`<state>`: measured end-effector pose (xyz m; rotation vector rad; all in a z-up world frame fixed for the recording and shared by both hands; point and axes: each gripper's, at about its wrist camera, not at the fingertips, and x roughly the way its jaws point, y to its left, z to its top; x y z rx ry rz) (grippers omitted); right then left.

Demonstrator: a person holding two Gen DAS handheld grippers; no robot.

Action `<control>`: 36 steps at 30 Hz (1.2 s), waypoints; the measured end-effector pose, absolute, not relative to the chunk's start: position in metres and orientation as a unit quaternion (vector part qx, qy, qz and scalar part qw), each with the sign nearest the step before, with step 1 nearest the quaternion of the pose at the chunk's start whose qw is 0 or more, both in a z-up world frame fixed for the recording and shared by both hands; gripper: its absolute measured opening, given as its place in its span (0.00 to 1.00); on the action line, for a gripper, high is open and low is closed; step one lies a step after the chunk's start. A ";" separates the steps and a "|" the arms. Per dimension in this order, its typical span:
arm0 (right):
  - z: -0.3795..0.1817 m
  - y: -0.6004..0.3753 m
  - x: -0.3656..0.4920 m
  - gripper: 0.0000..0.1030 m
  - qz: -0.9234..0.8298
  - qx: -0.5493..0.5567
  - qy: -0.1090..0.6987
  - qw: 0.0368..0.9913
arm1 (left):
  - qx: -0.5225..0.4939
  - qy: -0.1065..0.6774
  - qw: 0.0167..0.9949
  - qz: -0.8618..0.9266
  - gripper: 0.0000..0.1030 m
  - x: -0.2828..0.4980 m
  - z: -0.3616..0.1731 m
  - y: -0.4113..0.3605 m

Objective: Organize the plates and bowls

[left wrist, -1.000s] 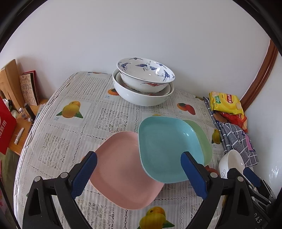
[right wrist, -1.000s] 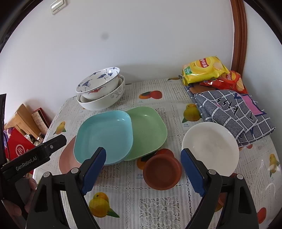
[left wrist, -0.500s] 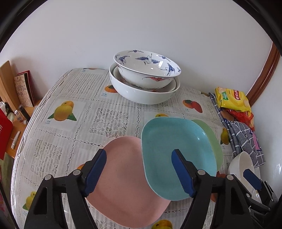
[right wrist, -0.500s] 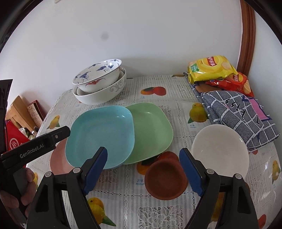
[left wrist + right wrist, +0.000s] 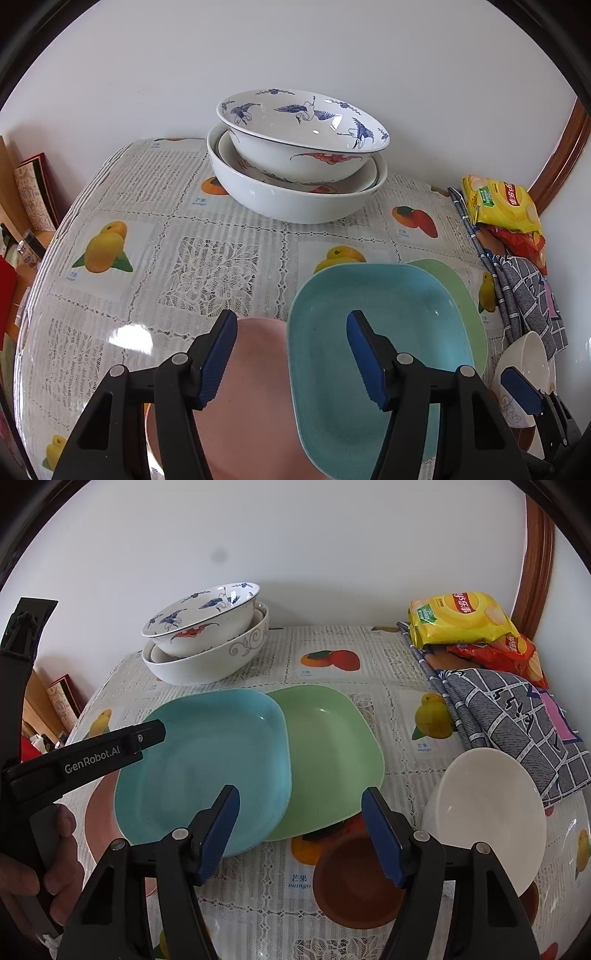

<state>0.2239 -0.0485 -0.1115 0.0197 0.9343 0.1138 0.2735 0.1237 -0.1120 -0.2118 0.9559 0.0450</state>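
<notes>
Three square plates overlap mid-tabletop: blue plate (image 5: 207, 764) topmost, pink plate (image 5: 255, 391) under its left edge, green plate (image 5: 332, 753) under its right. Nested patterned bowls (image 5: 299, 162) sit beyond the blue plate; white bowl (image 5: 484, 812) and brown dish (image 5: 354, 882) lie right of it. Your left gripper (image 5: 291, 358) straddles the pink-blue seam, your right gripper (image 5: 301, 834) the blue-green seam; both sets of jaws are closing, gripping nothing yet. Commit each to a single rim, likely the blue plate's near edge, and lift level so the lower plates don't drag.
</notes>
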 end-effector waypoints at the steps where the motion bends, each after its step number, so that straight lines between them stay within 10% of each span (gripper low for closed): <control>1: -0.113 -0.048 0.226 0.61 0.055 0.010 0.453 0.890 | -0.103 0.460 0.881 0.022 0.58 0.276 -0.113 0.124; 15: -0.132 -0.038 0.238 0.51 0.067 -0.002 0.479 0.875 | -0.114 0.478 0.871 0.008 0.57 0.302 -0.133 0.131; 24: -0.138 -0.034 0.242 0.20 0.075 0.003 0.485 0.871 | -0.134 0.477 0.868 -0.027 0.20 0.298 -0.132 0.127; 36: -0.117 -0.047 0.227 0.14 0.059 0.025 0.468 0.881 | -0.132 0.459 0.878 -0.026 0.16 0.272 -0.110 0.120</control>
